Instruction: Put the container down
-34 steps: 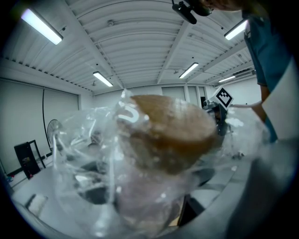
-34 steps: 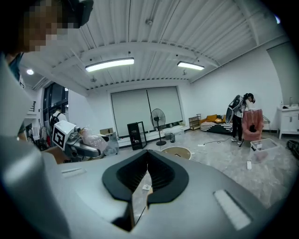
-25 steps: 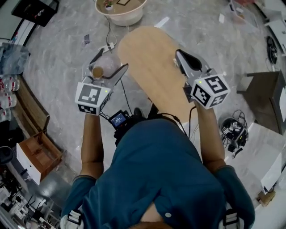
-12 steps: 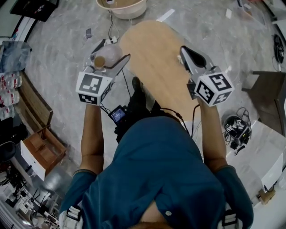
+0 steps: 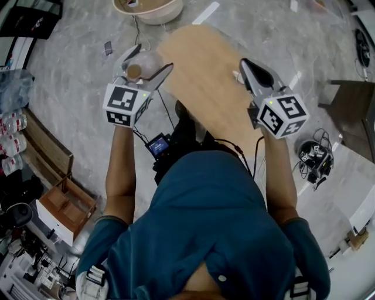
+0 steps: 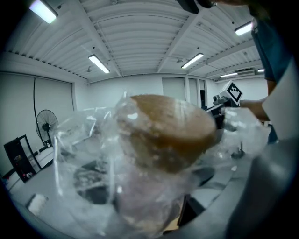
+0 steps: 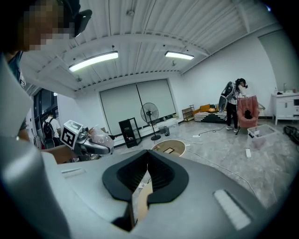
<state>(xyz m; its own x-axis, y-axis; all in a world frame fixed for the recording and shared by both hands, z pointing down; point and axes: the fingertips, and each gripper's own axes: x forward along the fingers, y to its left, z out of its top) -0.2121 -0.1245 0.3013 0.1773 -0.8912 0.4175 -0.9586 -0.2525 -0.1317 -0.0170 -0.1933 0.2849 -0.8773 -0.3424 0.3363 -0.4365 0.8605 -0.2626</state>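
A clear, crinkly plastic container (image 5: 147, 62) with a brown round top (image 5: 134, 71) sits between the jaws of my left gripper (image 5: 151, 58), which is shut on it. It hangs over the floor just left of the oval wooden table (image 5: 202, 82). In the left gripper view the container (image 6: 159, 154) fills the frame and hides the jaws. My right gripper (image 5: 245, 63) is over the table's right side, shut, with nothing in it. The right gripper view shows its black pads (image 7: 140, 170) closed together, and the left gripper (image 7: 88, 142) with the container (image 7: 100, 135) off to the left.
A beige round basin (image 5: 146, 9) stands on the floor beyond the table, with cables near it. A small black device with a screen (image 5: 158, 145) hangs at the person's front. A wooden crate (image 5: 64, 202) and bottles (image 5: 12, 126) are at left, a dark table (image 5: 351, 111) at right.
Both grippers have moved forward, up the picture. The left one carried the container along the table's left edge. The right one moved slightly further over the table.
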